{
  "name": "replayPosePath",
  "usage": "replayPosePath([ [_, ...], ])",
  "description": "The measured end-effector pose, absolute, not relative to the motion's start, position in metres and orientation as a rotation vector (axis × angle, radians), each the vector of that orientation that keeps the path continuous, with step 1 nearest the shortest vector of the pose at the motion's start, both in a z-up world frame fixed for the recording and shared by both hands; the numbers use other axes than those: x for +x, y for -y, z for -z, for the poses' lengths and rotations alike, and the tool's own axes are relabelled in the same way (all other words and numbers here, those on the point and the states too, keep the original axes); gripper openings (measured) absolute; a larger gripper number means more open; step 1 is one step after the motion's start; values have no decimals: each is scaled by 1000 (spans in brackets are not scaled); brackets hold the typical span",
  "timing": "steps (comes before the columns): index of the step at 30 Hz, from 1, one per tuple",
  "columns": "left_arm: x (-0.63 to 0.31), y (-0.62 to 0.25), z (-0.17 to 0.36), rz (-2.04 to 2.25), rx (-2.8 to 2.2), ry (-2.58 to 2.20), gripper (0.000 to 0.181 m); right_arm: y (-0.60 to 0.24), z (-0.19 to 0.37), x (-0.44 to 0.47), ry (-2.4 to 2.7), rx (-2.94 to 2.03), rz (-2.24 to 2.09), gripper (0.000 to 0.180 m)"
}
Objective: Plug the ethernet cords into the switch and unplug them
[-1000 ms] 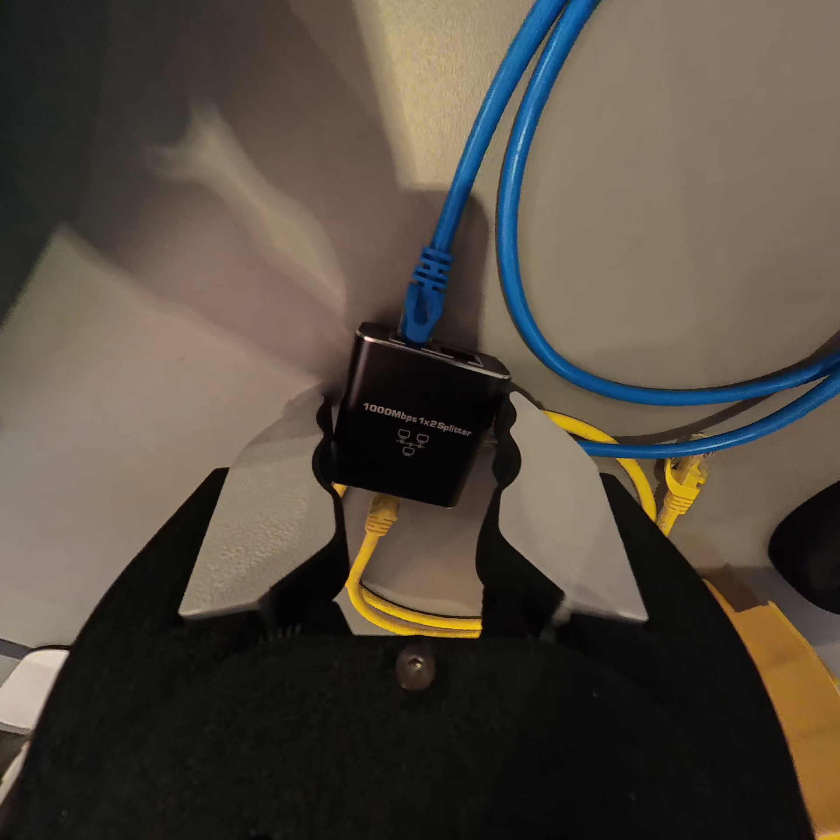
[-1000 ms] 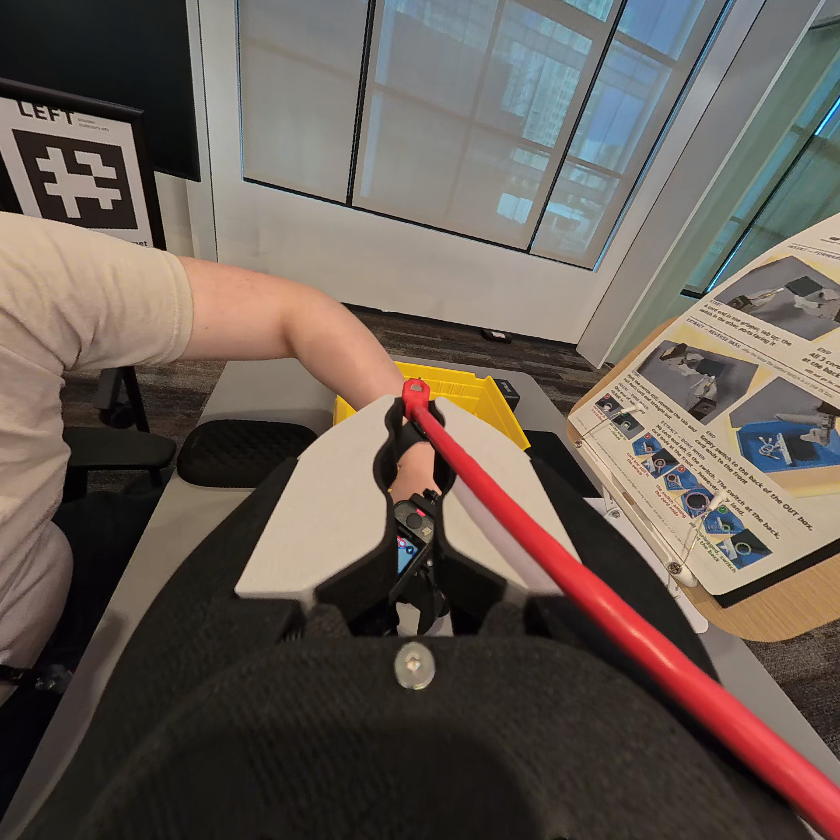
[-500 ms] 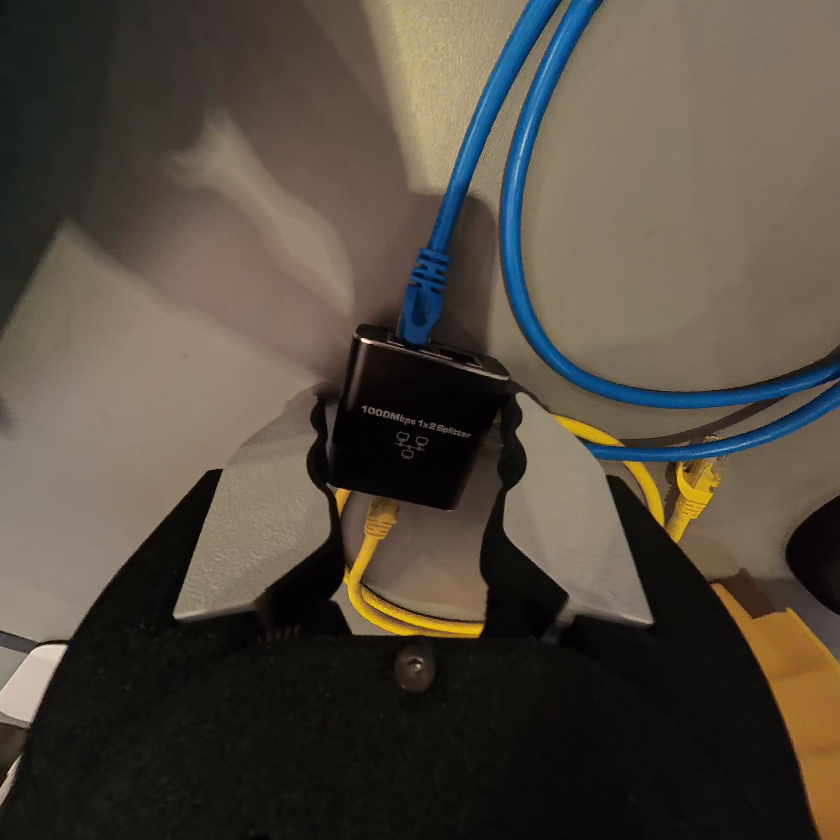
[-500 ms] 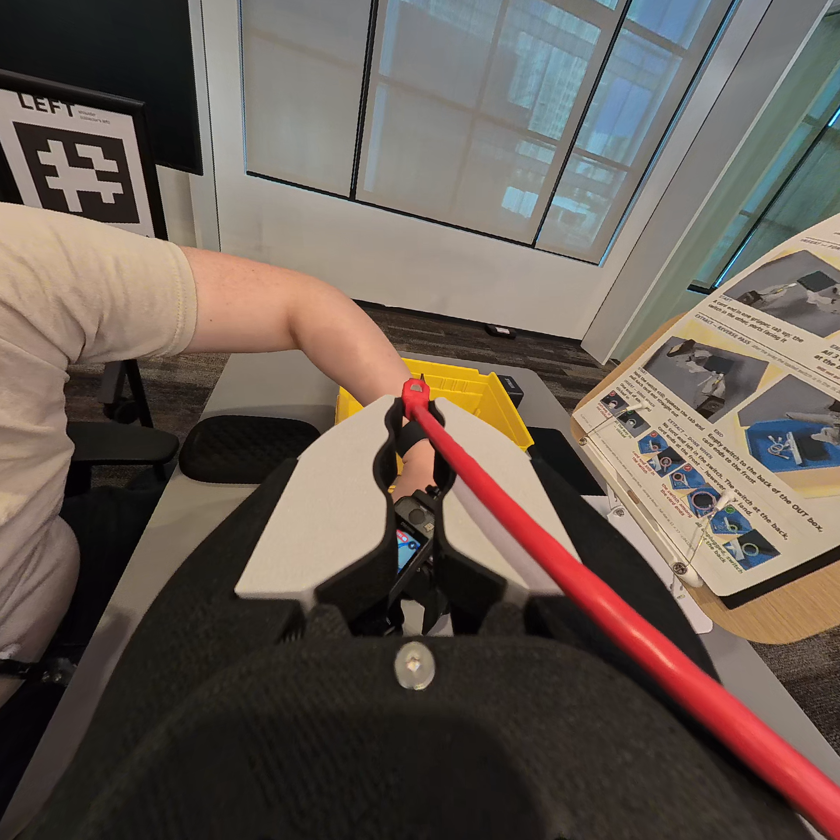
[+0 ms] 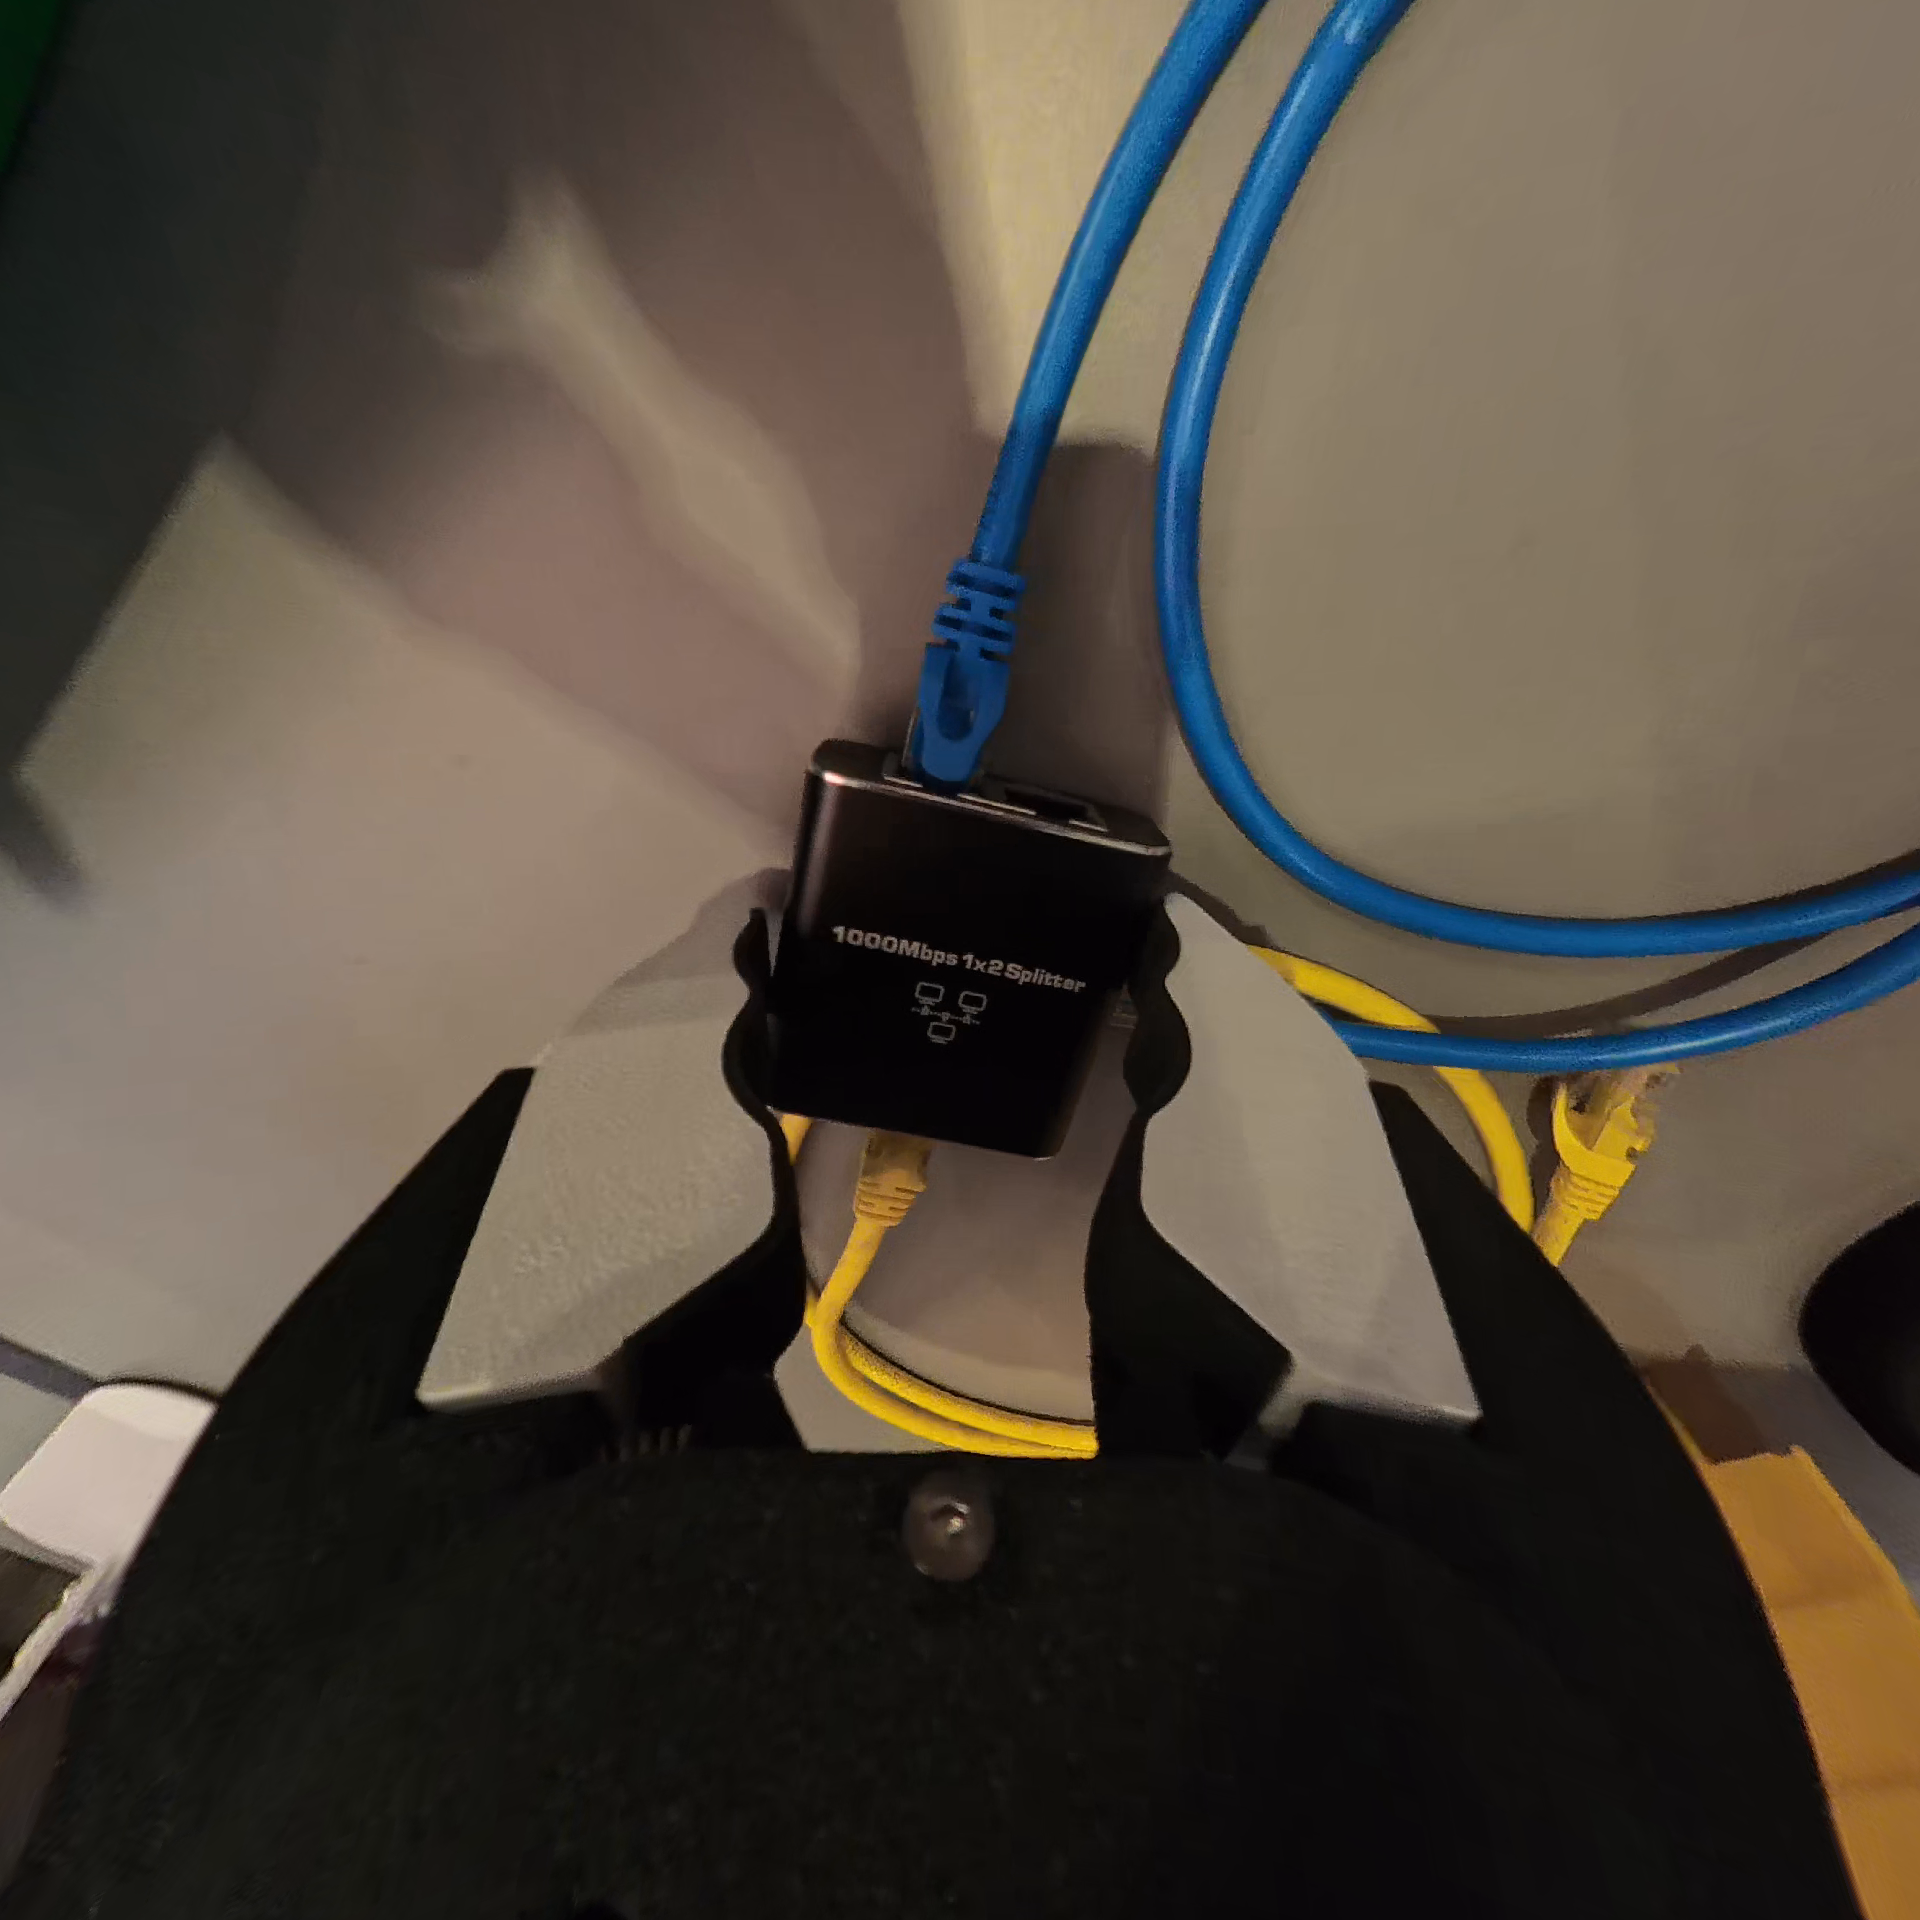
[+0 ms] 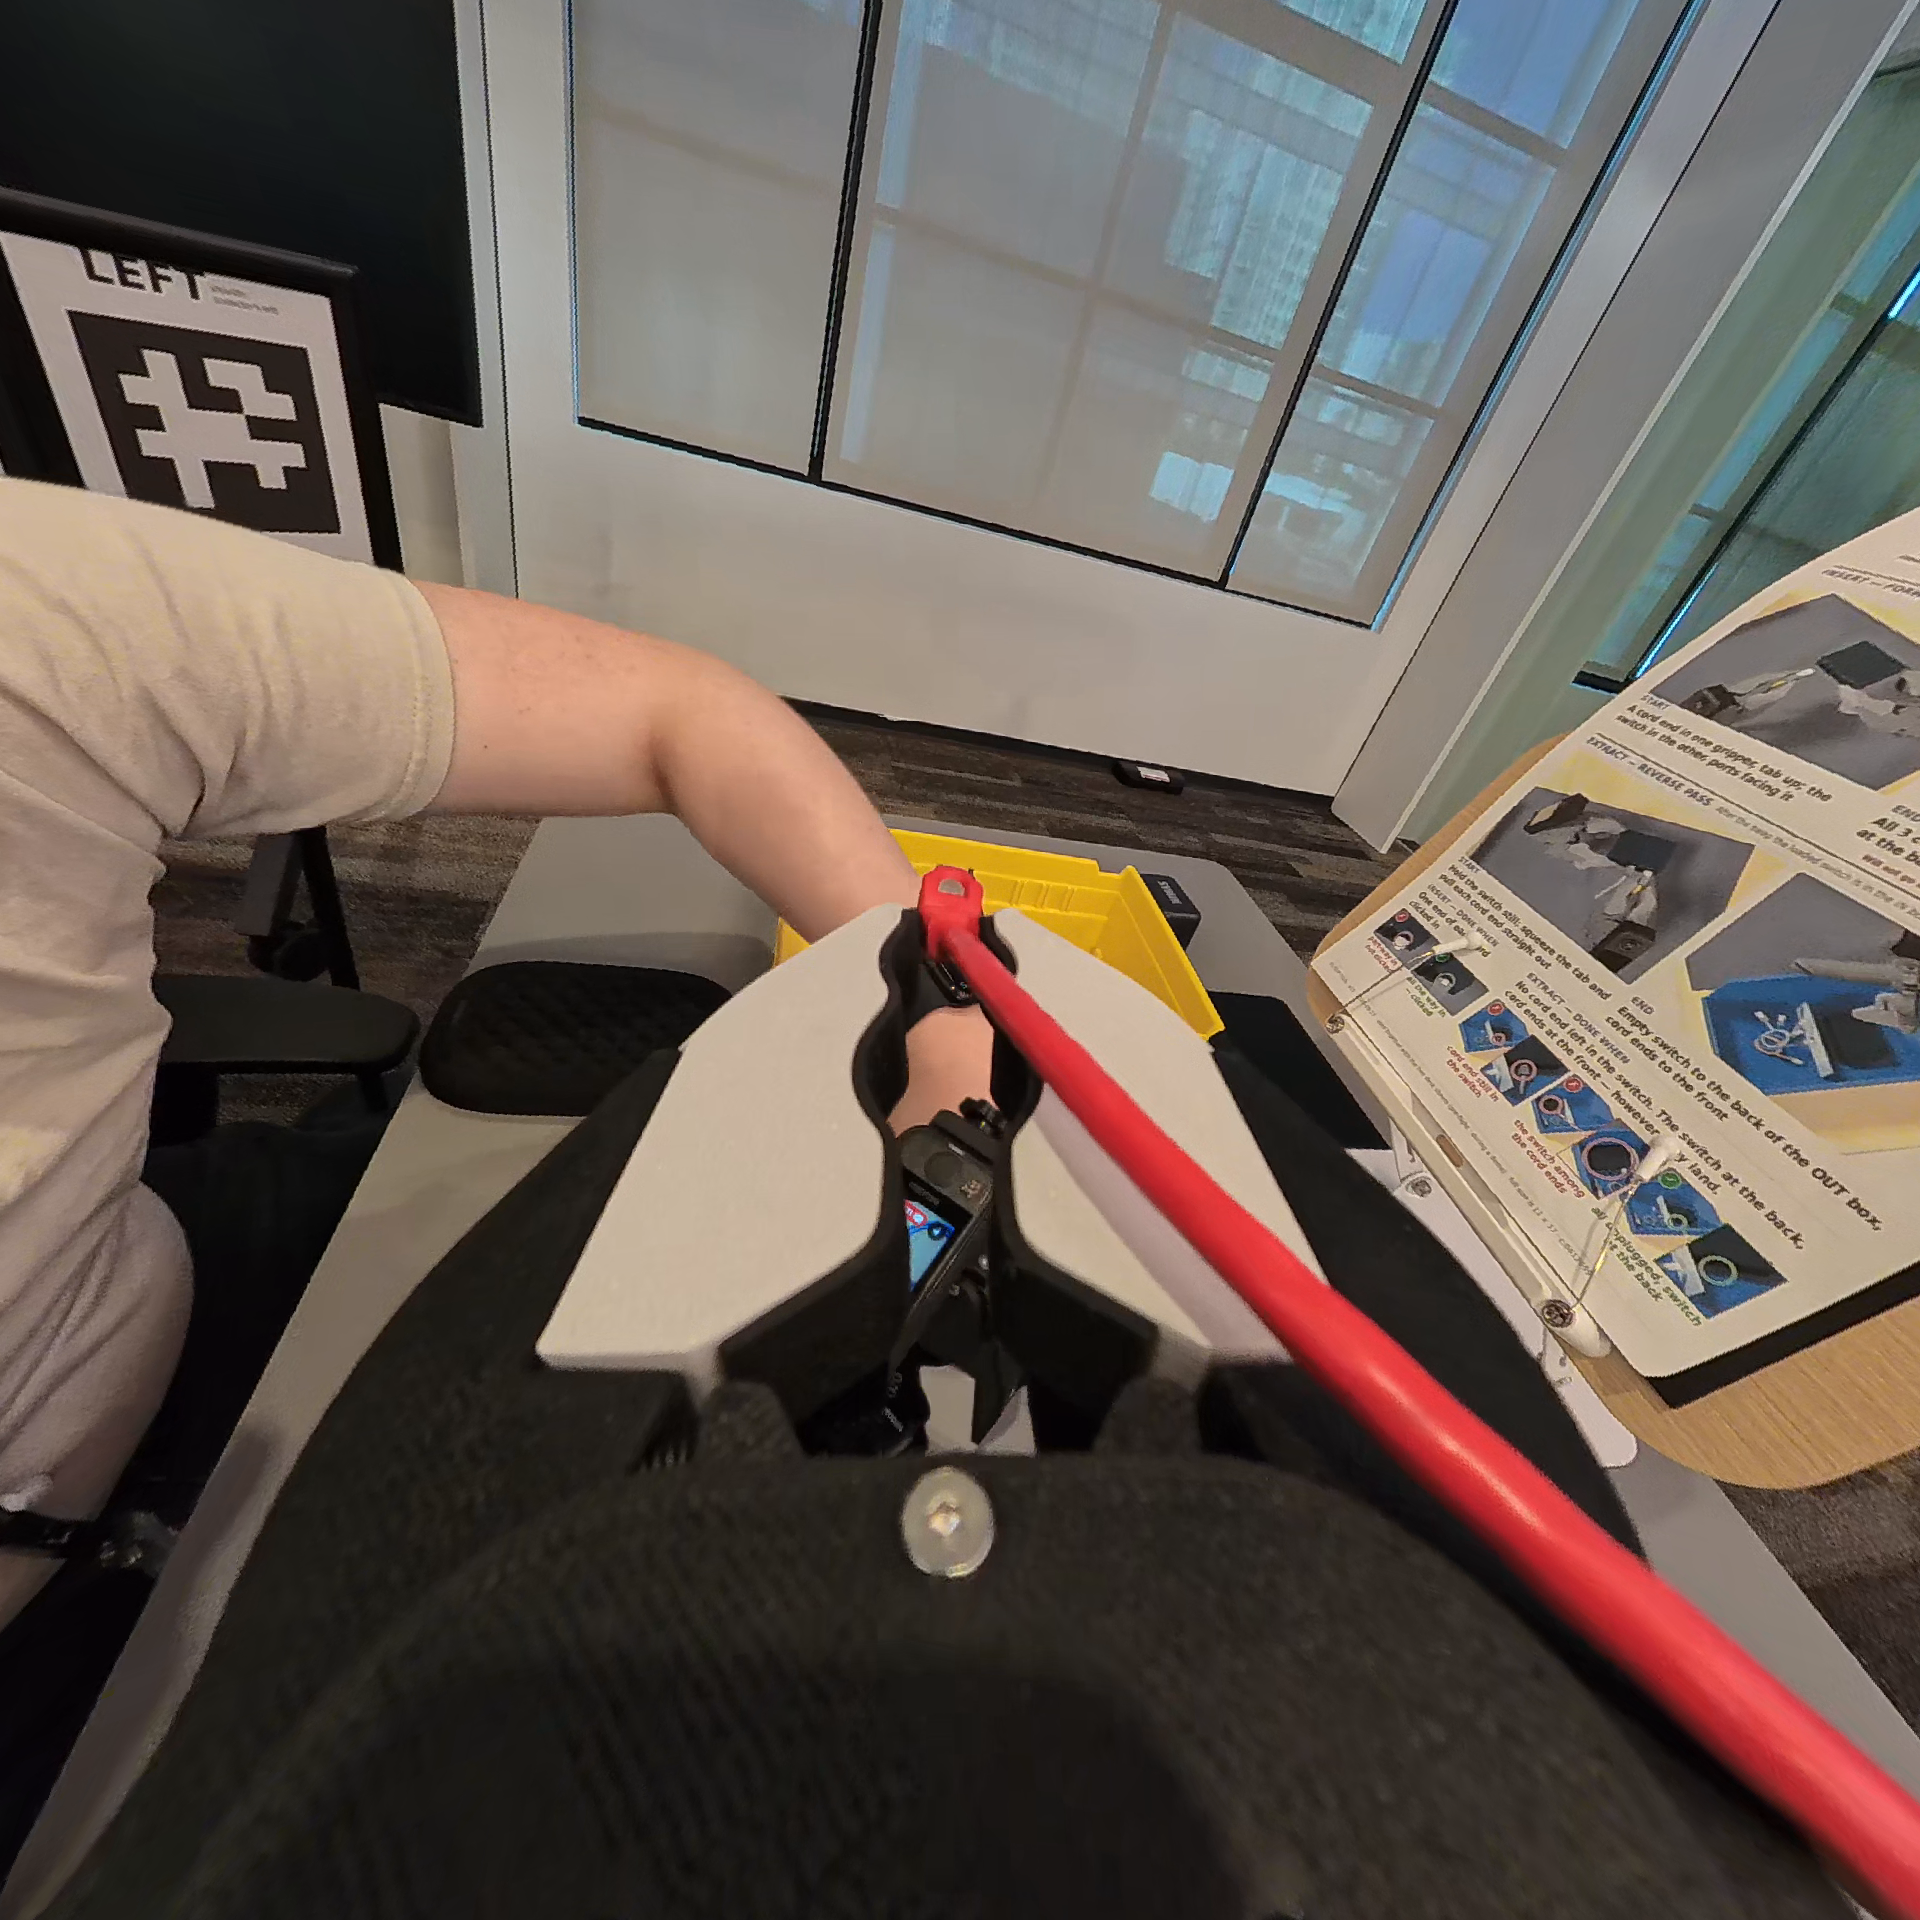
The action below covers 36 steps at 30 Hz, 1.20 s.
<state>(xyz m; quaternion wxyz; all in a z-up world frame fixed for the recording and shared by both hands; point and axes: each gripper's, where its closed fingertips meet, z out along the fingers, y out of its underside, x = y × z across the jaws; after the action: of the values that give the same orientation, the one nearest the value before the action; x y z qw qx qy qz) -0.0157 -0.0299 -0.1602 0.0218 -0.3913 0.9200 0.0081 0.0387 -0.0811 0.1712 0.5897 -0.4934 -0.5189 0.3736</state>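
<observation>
Since a second ago little has shifted: in my left wrist view the table has slid a touch under me, and in the right wrist view the window sits a bit lower. My left gripper (image 5: 951, 1023) has its fingers pinching the switch (image 5: 961, 966) by its two sides, just above the grey table (image 5: 1558, 520). A blue cord (image 5: 1049, 436) is seated in the left of the two far ports; the port beside it (image 5: 1055, 806) looks empty. A yellow cord (image 5: 883, 1195) goes into the near face, its slack looping between my fingers, and its loose end (image 5: 1590, 1132) lies on the table to the right. My right gripper (image 6: 948, 940) has its fingers pressed together on the plug of a red cord (image 6: 1299, 1299), raised well above the table and pointing toward the window.

I judge I'm in the plugging stage, with the red plug next for the free port. That means bringing it down, lining it up square with the opening and pushing straight in while my left grip braces.

Room is open ahead of the ports, but the blue loops lie just right of them, and a yellow bin (image 6: 1101, 914) and a board of instructions (image 6: 1662, 1039) stand on the right.
</observation>
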Motion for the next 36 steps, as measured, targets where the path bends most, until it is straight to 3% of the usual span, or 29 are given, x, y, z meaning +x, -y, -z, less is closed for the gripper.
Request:
replayPosePath([
  [20, -32, 12, -19, 725, -1310, -1698, 65, 81, -201, 40, 1063, -1020, -828, 11],
  [36, -74, 25, -78, 964, -1161, -1491, 64, 45, -176, 0, 1067, -1105, -745, 11],
])
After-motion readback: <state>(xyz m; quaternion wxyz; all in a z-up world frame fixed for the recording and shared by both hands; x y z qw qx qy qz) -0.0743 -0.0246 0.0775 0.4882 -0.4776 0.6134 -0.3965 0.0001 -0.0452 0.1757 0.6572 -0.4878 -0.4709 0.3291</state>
